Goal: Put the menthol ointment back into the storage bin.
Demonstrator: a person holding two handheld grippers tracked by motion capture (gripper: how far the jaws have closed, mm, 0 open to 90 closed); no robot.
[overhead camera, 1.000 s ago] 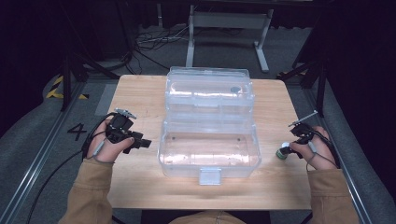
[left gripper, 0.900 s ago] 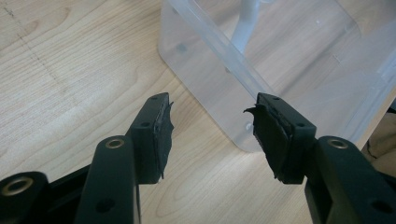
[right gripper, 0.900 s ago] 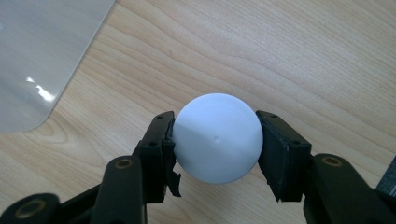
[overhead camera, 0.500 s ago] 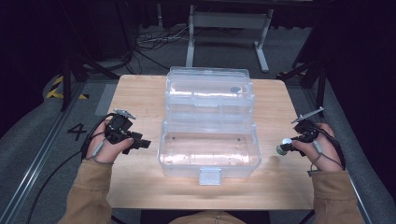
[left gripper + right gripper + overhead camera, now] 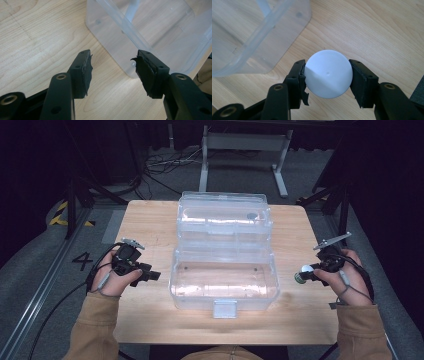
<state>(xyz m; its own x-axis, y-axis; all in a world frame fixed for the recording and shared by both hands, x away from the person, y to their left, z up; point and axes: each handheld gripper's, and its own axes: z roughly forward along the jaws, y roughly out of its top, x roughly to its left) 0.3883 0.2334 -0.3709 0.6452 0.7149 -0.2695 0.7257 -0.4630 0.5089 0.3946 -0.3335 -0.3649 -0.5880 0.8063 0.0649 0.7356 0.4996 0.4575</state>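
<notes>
A clear plastic box [image 5: 223, 280] with its lid [image 5: 223, 215] swung open stands in the middle of the wooden table [image 5: 150, 220]. My right gripper [image 5: 306, 276] is shut on a white ball [image 5: 327, 73], held above the table just right of the box [image 5: 249, 30]. The ball [image 5: 303, 272] shows at the gripper's tip in the high view. My left gripper [image 5: 150, 275] hovers open left of the box, nothing between its jaws [image 5: 112, 70]. The box's corner [image 5: 130, 42] lies just ahead of its fingertips.
A small dark round thing [image 5: 251, 216] lies in the open lid. A latch tab [image 5: 224, 309] juts from the box's front. Metal stand legs [image 5: 240, 150] and cables [image 5: 160, 170] sit on the floor beyond the table. A floor marking "4" [image 5: 81, 261] lies at the left.
My right gripper has risen with the white ball and shifted slightly up the picture. The left gripper has stayed where it was.
</notes>
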